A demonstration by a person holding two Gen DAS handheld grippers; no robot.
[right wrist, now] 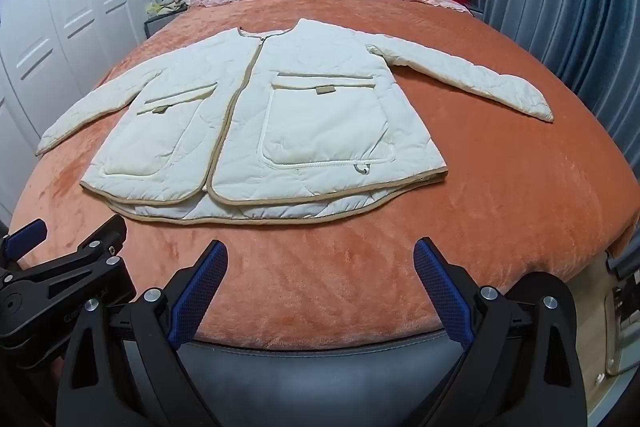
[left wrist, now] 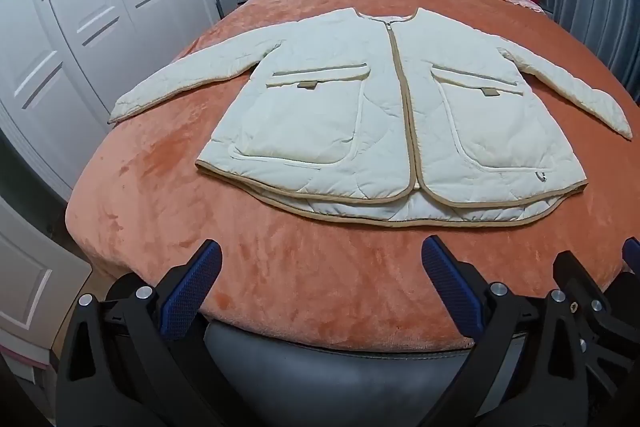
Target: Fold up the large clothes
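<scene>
Gaping empty, left gripper (left wrist: 320,291) and right gripper (right wrist: 320,291).

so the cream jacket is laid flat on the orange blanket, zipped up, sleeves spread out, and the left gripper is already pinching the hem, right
Not quite. The left gripper is not pinching anything: in the left wrist view its fingers stand wide open above bare orange blanket, short of the hem. The rest holds: the cream jacket lies flat, zipped up, with its sleeves spread out.

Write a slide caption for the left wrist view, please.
Open left gripper above bed, cream jacket spread flat.
</scene>
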